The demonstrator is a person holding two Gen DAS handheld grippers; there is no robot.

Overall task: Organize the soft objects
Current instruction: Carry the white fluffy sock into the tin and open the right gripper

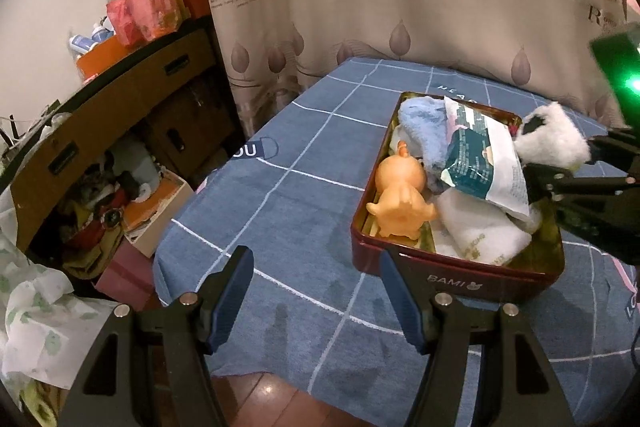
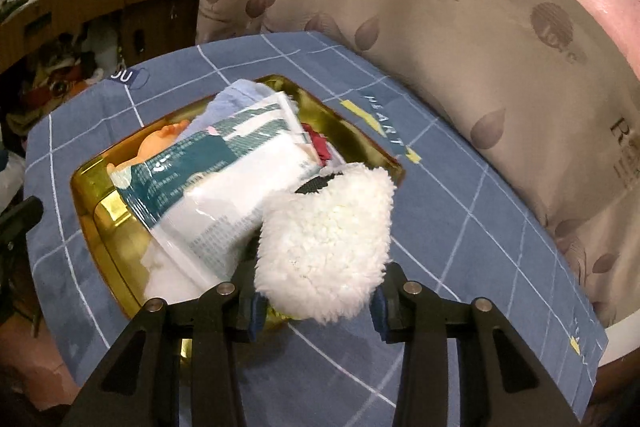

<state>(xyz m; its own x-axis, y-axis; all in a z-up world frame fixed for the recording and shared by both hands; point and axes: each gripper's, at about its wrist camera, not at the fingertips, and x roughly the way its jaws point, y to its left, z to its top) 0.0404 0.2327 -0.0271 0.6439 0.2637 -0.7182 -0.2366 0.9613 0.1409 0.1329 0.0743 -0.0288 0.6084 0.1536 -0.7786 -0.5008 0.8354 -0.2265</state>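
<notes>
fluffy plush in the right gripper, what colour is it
White, with a black patch near its top. The fluffy plush shows best in the right wrist view, held by the right gripper.

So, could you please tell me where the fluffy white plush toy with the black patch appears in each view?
Left wrist view: fluffy white plush toy at the right edge, held in the right gripper above the tin.
Right wrist view: lower centre, between that gripper's fingers.
Shared landmark: the teal-and-white plastic packet in the dark red tin.

White fluffy plush (image 2: 326, 247), perhaps a toy, above crammed tin (image 2: 86, 183)
</notes>
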